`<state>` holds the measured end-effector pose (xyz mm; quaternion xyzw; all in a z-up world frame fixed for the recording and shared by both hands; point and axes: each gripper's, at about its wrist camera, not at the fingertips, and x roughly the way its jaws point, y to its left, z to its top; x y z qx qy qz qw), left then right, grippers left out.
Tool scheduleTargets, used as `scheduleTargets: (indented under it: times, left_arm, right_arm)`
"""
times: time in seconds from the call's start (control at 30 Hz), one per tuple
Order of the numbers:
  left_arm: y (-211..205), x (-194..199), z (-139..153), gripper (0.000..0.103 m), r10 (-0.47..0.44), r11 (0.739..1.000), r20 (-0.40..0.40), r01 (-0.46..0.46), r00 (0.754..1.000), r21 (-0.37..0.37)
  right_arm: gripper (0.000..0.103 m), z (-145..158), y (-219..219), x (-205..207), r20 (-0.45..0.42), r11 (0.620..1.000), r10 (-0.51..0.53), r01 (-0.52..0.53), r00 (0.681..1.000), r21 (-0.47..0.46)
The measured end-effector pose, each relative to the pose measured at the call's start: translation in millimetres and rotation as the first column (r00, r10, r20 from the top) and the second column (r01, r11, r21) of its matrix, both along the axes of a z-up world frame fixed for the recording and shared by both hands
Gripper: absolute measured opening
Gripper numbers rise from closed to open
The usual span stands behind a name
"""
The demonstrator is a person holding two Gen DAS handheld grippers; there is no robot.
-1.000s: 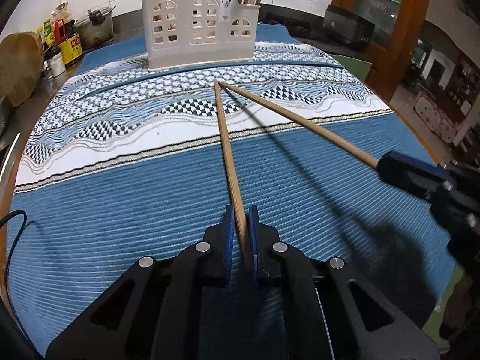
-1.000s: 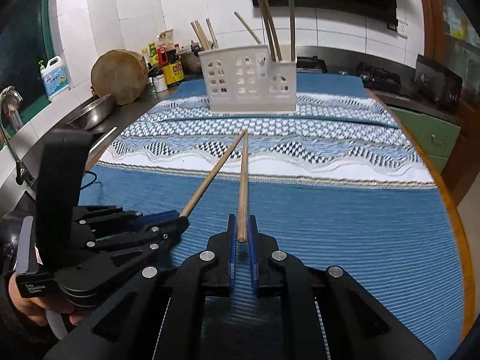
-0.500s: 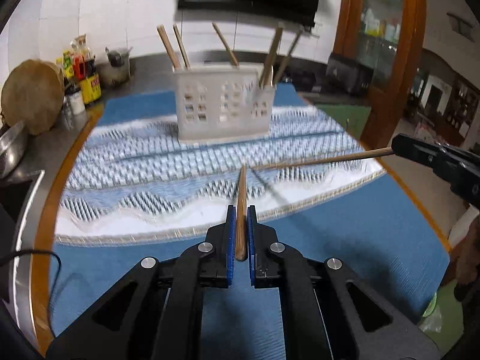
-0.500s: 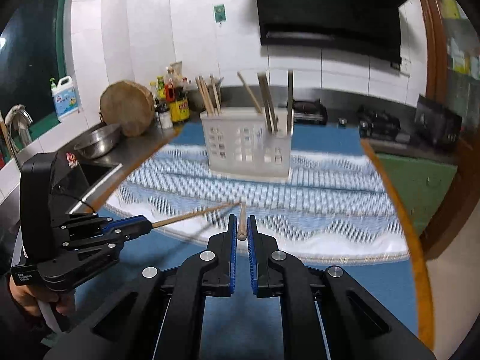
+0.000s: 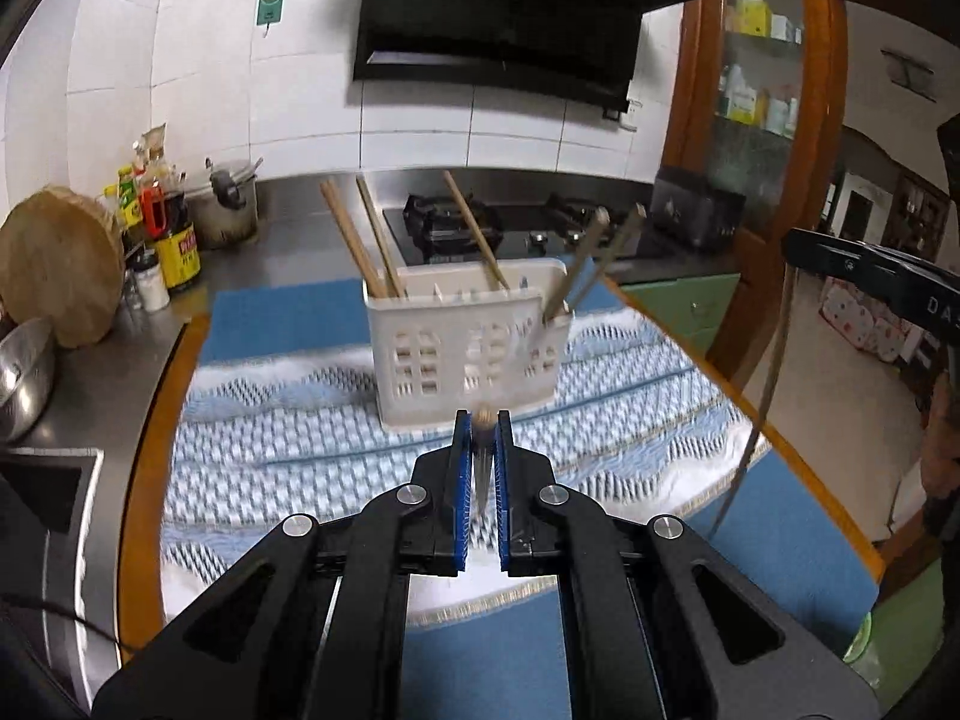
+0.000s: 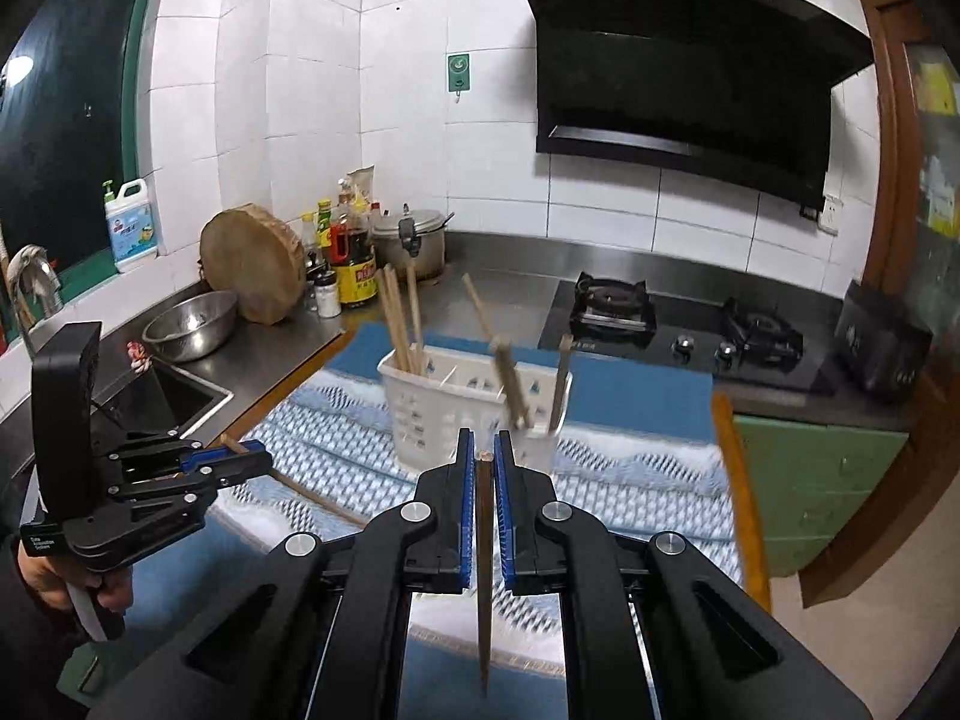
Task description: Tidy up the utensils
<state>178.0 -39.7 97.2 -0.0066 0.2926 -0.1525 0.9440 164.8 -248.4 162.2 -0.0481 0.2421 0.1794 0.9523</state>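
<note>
A white slotted utensil basket stands on the blue and white cloth, with several wooden chopsticks leaning in its compartments. My left gripper is shut on a wooden chopstick, held above the cloth in front of the basket. In the right wrist view the left gripper shows at the left, its chopstick slanting down. My right gripper is shut on a second chopstick that hangs downward. The right gripper also appears at the right edge, its chopstick dangling.
A steel counter runs behind the table: a round wooden board, a steel bowl, a sink, sauce bottles, a pot and a gas stove. A green cabinet stands to the right.
Both grippers have risen from the cloth, each lifting its chopstick. The chopsticks, which pointed forward across the cloth, now hang downward. The basket is now seen from above.
</note>
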Motion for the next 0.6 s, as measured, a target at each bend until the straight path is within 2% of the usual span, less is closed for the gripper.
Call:
scheduleTargets:
  times: [0.17,0.33,0.53,0.6]
  left_arm:
    - [1.9,31.2,36.5,0.005,-0.006,1.0,0.048,0.006,0.999,0.011]
    - [11.5,56.5,74.2,0.005,0.018,1.0,0.13,-0.016,0.991,-0.016]
    - [23.7,81.6,104.8,0.005,0.059,0.994,0.199,-0.041,0.978,-0.097]
    - [30.3,88.6,112.1,0.005,0.072,0.988,0.225,-0.039,0.972,-0.147]
  right_arm:
    - [0.007,34.5,0.0,32.7,0.041,1.0,-0.016,0.016,0.999,0.008]
    - [0.007,63.2,0.9,64.5,0.1,0.999,-0.047,0.046,0.994,0.007]
    - [0.007,84.5,3.5,99.0,0.13,0.998,-0.058,0.054,0.99,0.029]
    - [0.007,86.7,6.5,106.1,0.137,0.998,-0.057,0.054,0.989,0.031]
